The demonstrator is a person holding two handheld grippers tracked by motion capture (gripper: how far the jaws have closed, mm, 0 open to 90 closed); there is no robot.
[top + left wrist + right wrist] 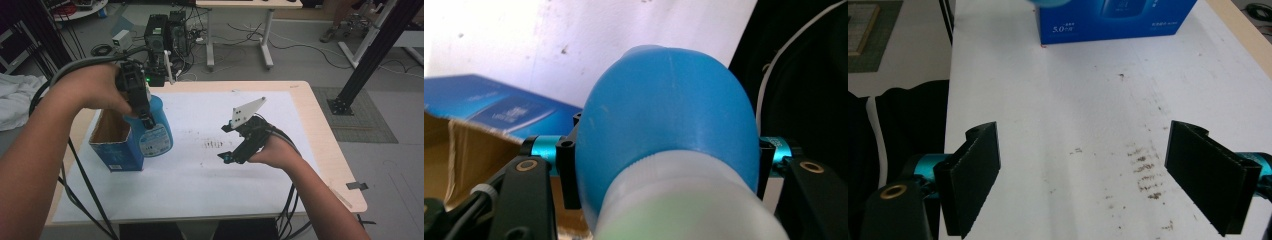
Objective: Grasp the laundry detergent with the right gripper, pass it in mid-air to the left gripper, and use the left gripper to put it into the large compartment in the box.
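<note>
While the left gripper (142, 107) clamps a blue bottle (156, 131) by its rounded shoulder, the work looks to be at the stage of bringing that bottle together with the open blue carton (116, 144). From the left gripper view the bottle's blue body (669, 115) bulges between the two black jaws, with its pale translucent lower part (684, 205) nearest the camera, so the pads are plainly pressed on it. The carton's brown inner flap (469, 155) lies just beyond and to the left of those jaws; in the high view the bottle hangs at the carton's open mouth, touching or almost touching its right wall, and I cannot tell which.

The right gripper (229, 142) is released: its jaws stand wide apart with nothing between them, over bare white sheet, well apart from the carton (1118, 20) that sits far ahead of them.

My reading is that the next move needs the bottle kept upright over the opening while the free gripper steadies the carton, since a light empty box could tip or slide.

The table (330, 165) is pale wood covered by a white sheet (1058, 100) smudged with dark scuffs (1148, 175) just ahead of the right jaw. Beyond it lie a grey floor, trailing cables, computer towers (167, 30) and another desk (240, 35).
</note>
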